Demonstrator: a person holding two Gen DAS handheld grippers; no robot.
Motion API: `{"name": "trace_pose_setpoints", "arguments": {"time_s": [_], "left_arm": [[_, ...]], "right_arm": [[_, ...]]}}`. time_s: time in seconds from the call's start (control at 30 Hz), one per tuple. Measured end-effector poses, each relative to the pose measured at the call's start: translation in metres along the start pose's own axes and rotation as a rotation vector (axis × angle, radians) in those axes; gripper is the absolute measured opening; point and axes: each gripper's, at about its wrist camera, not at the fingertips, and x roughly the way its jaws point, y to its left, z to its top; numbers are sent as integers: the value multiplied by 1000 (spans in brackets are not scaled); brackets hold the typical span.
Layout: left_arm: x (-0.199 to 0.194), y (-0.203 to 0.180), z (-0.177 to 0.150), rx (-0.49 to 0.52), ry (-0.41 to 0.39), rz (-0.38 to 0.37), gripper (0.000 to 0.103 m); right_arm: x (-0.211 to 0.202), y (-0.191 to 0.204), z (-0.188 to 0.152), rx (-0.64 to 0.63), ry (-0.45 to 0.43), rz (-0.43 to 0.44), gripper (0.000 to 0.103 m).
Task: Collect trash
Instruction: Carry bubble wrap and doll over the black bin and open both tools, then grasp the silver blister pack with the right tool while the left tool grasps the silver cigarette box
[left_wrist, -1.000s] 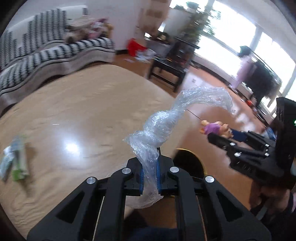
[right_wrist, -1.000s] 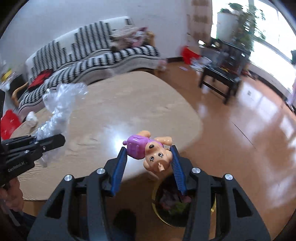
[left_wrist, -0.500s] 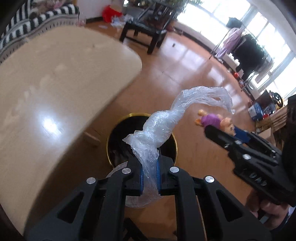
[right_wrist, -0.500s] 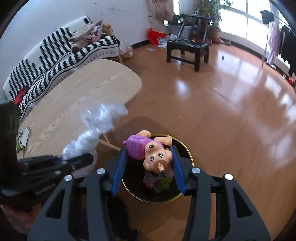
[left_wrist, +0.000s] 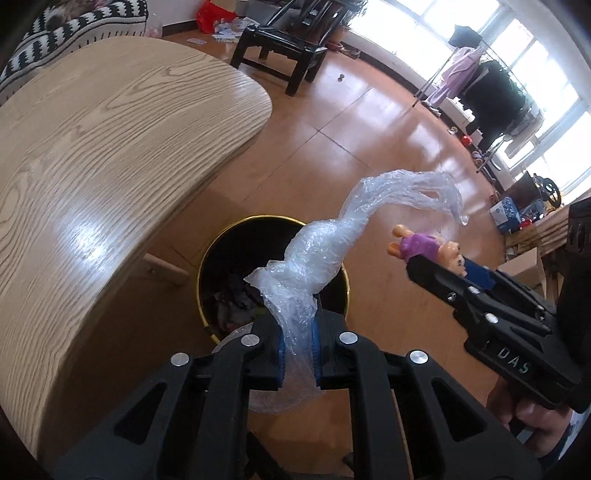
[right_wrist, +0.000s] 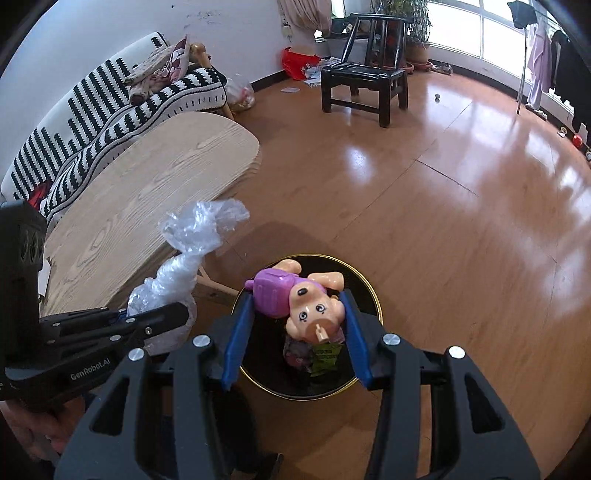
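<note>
You brought both grippers off the table to above the bin on wood floor. Left gripper pinched plastic wrap; right gripper clamped the doll. Only the right view showed the sofa.

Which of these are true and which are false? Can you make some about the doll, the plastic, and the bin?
1. The left claw pinches crumpled clear plastic wrap. True.
2. The right claw holds a green bottle. False: it holds a doll in a purple top.
3. The black bin with a gold rim sits on the table. False: it stands on the wooden floor beside the table.
4. The bin already has trash in it. True.
</note>
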Motion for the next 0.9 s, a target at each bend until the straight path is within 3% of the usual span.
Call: {"name": "trace_pose_setpoints", "arguments": {"time_s": [0.1, 0.13, 0.17, 0.23, 0.37, 0.6, 0.7, 0.9], "left_arm": [[0, -3, 2, -3, -9, -10, 12], [5, -4, 2, -9, -6, -7, 21], [2, 0, 0, -14, -3, -5, 43], [-1, 1, -2, -28, -20, 13, 69], [-4, -2, 0, -9, -41, 38, 71], [-23, 6, 1, -39, -79, 9, 73], [-60, 23, 6, -73, -150, -39, 78], [-160, 85, -3, -134, -302, 5, 85]], "right_arm": [[2, 1, 0, 5, 1, -2, 48], [2, -1, 0, 13, 2, -7, 48], [2, -3, 0, 22, 1, -8, 50], [1, -5, 1, 32, -1, -7, 59], [-2, -8, 3, 37, -9, -16, 61], [-6, 0, 8, 19, -15, -20, 68], [-10, 17, 15, -18, -25, -8, 69], [-18, 94, 37, -151, -65, 59, 71]]}}
